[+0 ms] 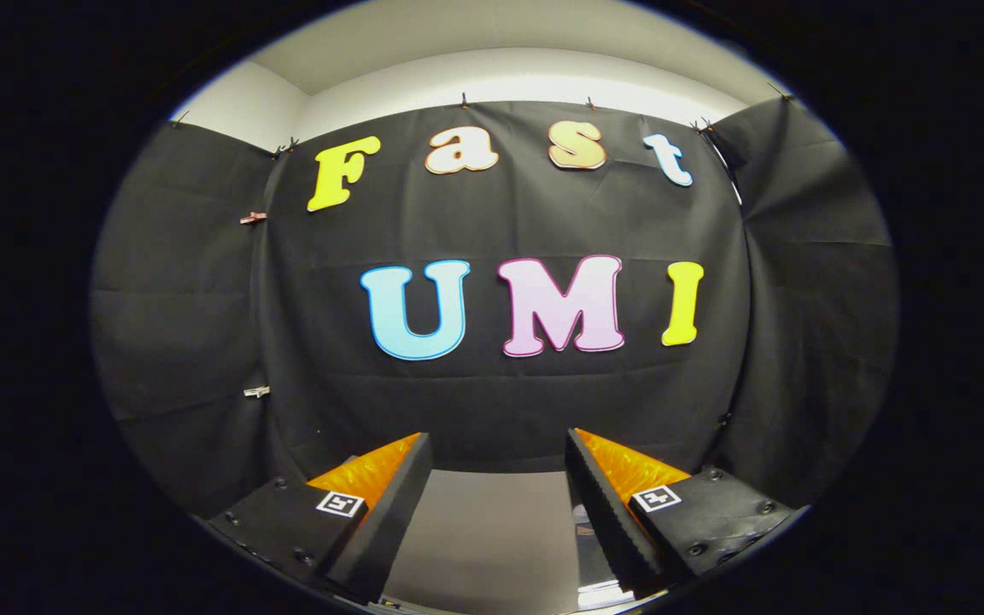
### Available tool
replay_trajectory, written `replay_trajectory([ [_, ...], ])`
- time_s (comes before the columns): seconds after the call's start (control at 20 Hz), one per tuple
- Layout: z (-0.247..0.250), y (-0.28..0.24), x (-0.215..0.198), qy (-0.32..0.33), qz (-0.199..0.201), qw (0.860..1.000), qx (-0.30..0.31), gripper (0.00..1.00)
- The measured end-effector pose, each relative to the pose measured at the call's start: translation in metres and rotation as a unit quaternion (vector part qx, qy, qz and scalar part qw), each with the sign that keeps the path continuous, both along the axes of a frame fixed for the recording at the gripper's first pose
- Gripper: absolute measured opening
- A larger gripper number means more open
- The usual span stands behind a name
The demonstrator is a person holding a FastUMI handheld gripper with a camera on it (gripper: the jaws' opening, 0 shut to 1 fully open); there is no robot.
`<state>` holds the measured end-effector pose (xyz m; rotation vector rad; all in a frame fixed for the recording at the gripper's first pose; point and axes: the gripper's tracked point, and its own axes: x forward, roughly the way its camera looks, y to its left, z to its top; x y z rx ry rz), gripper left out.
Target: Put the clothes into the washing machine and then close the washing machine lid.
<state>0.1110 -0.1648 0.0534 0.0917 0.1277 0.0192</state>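
Note:
My gripper [499, 453] is held up and points at the booth's black cloth wall [500, 401]. Its two fingers stand wide apart with nothing between them. Below the gap between the fingers lies a pale grey flat surface [483, 538]. A small part of some light object [584, 523] peeks out beside the inner face of the right finger; I cannot tell what it is.
Black cloth panels close the booth on the left [176, 342] and on the right [817, 342], pinned up with small clips. Above them runs a white wall and ceiling [500, 68].

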Motion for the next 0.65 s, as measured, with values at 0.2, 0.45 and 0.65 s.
replay_trajectory([
  [0.2, -0.002, 0.027, -0.001, -0.006, -0.013, 1.000, 0.018, 0.98],
  [0.45, -0.011, 0.051, -0.014, -0.021, -0.045, 0.999, -0.018, 0.98],
  [0.65, -0.014, 0.085, -0.028, -0.032, -0.023, 0.999, -0.003, 0.98],
])
